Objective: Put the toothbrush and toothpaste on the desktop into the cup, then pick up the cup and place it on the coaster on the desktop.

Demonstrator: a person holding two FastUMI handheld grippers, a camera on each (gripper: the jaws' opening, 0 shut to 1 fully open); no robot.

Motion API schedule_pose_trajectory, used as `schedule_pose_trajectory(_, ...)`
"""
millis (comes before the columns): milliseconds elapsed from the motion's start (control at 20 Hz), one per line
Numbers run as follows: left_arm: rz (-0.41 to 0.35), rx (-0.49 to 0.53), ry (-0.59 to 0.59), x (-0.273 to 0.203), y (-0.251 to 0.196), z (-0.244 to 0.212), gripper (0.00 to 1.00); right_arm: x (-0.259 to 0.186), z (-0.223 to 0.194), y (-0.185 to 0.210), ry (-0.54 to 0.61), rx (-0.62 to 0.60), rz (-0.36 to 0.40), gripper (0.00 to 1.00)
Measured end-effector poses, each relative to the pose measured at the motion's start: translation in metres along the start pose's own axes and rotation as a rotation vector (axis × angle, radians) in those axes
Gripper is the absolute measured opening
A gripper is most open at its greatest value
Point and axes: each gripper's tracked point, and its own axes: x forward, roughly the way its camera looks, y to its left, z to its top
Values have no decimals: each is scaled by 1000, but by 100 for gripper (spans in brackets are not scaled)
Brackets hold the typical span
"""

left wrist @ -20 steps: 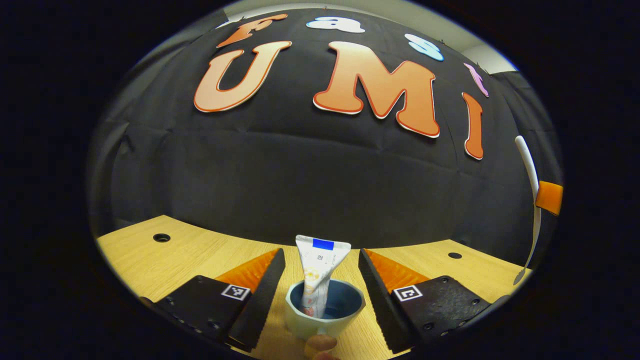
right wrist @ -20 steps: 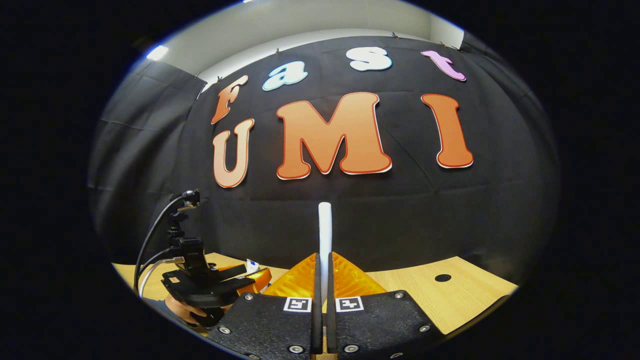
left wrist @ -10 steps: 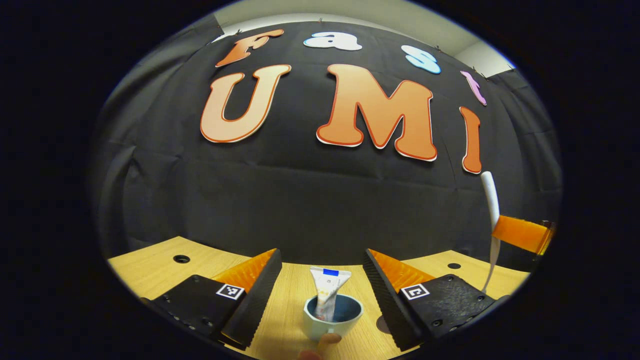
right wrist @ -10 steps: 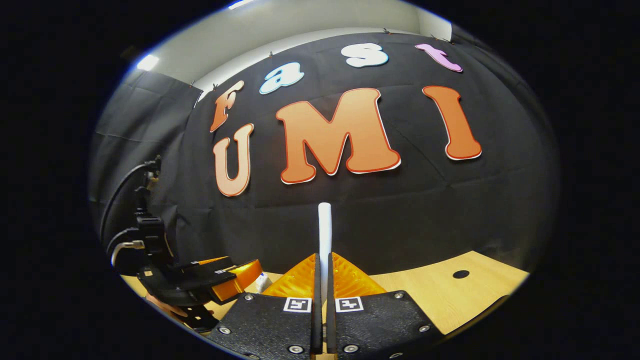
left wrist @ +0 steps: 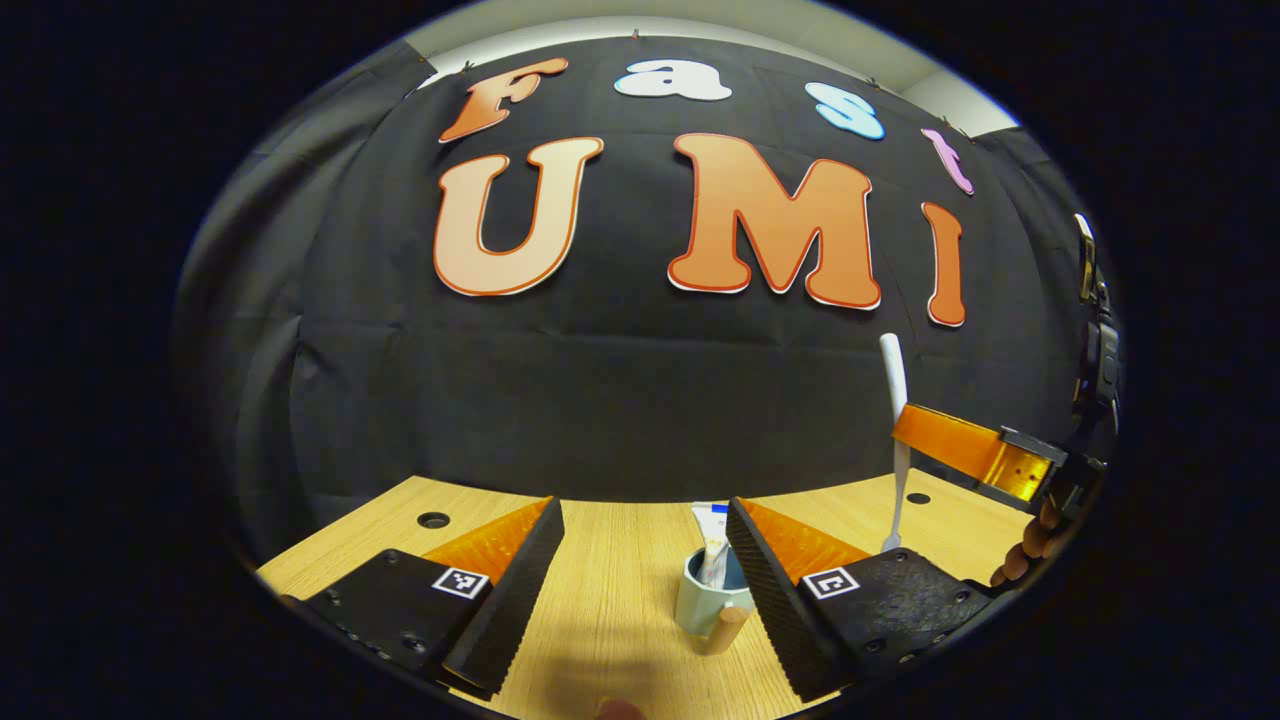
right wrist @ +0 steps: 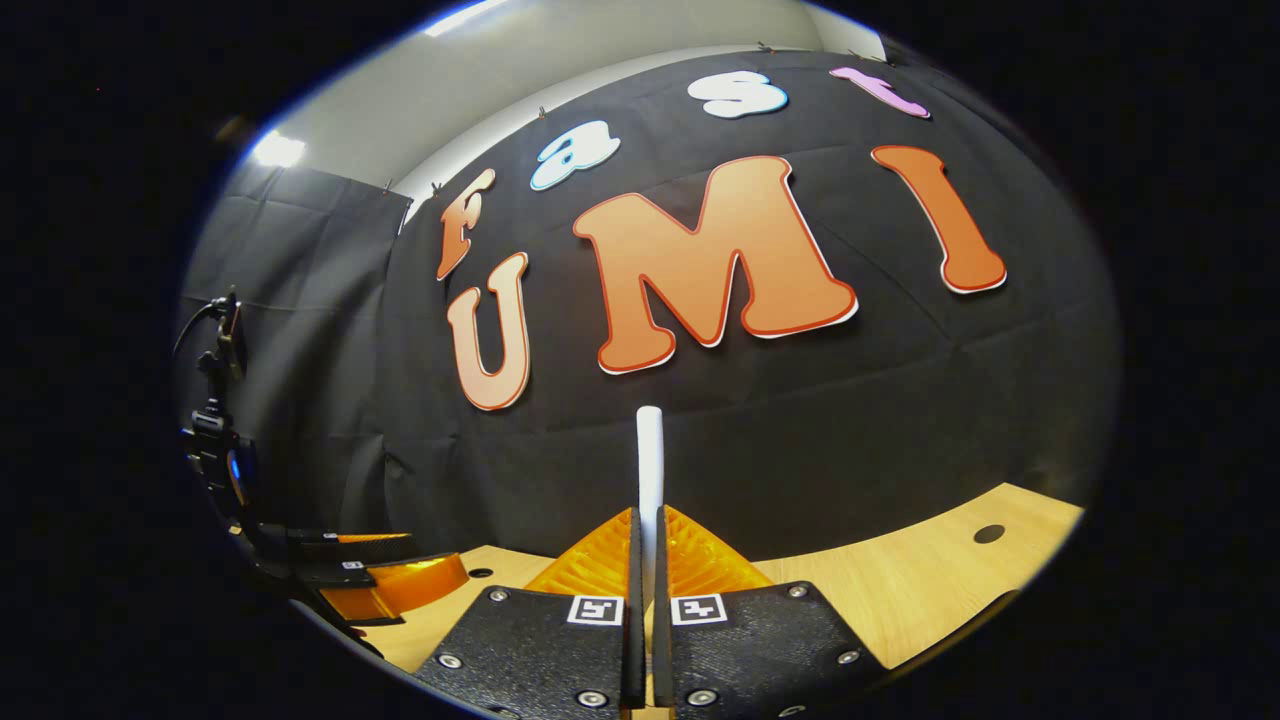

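You are holding the toothbrush up in the air.
Your right gripper [right wrist: 645, 560] is squeezing the white toothbrush [right wrist: 650, 470] tight, upright, above the desk [left wrist: 620, 600]. Your left gripper [left wrist: 645, 560] is standing wide open, holding nothing. The toothpaste [left wrist: 712, 545] is sitting in the cup [left wrist: 705, 600] on the desk, between the open fingers.

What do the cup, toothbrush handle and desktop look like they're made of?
Cup: likely glazed ceramic, smooth pale outside, blue inside, thick rim; its handle looks wooden. Toothbrush: probably plastic, plain white, smooth, matte stick. Desktop: light wood-grain surface, possibly laminate; fine parallel grain lines, low sheen.
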Motion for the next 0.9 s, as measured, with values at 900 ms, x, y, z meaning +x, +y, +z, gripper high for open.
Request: schedule_pose_trajectory(900,92,-8,52,-57,56,-36,98,66,-46,33,-99,-5,5,3)
